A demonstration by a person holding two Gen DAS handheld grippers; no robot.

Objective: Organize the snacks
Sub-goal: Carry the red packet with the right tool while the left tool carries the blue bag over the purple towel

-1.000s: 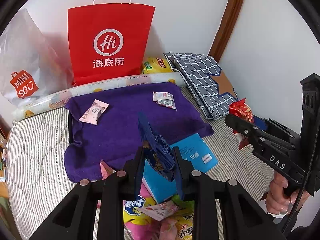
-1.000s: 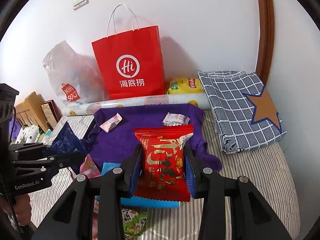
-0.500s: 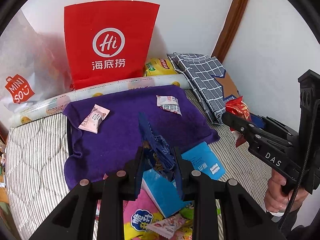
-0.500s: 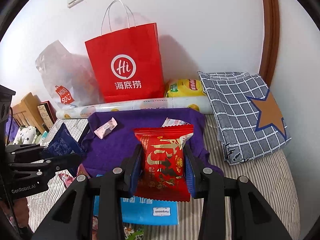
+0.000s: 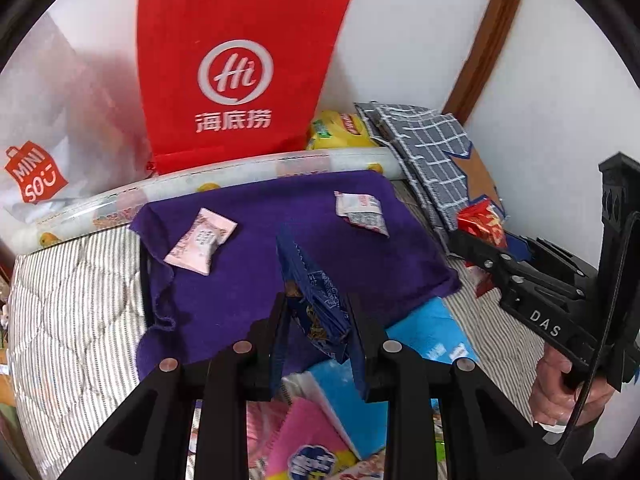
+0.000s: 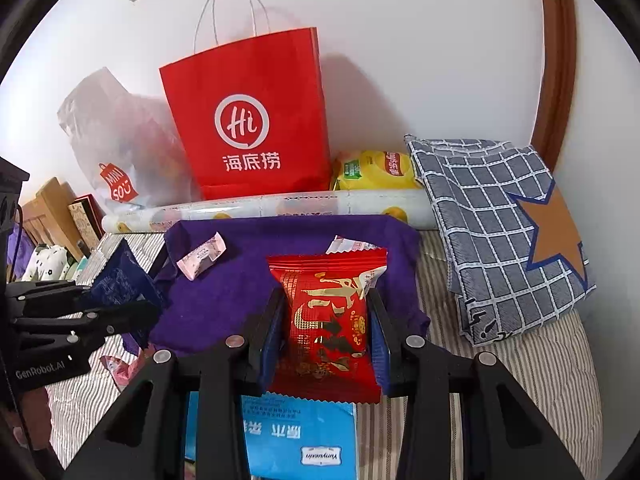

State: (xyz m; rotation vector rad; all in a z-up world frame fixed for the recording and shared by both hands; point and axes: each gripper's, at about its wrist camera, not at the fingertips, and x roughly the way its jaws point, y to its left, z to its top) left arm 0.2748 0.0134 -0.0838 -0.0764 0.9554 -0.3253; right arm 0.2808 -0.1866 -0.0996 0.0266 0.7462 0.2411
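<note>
My left gripper (image 5: 316, 316) is shut on a dark blue snack packet (image 5: 312, 288) held edge-on above the near edge of the purple cloth (image 5: 256, 256). My right gripper (image 6: 326, 320) is shut on a red snack packet (image 6: 328, 320) with gold print, held above the cloth's (image 6: 240, 280) near right part. On the cloth lie a pink wrapped snack (image 5: 200, 242) at the left and a white packet (image 5: 360, 212) at the right. The right gripper and its red packet (image 5: 480, 224) show at the right of the left wrist view.
A red paper bag (image 6: 248, 120), a Miniso plastic bag (image 6: 116, 152), a yellow chip bag (image 6: 376, 170) and a paper roll (image 6: 280, 208) stand along the wall. A folded checked cloth (image 6: 500, 220) lies right. A blue pack (image 6: 296, 436) and loose snacks (image 5: 304, 440) lie near me.
Both grippers have moved forward toward the purple cloth with their packets still held. The cloth and the red bag look closer in both views.
</note>
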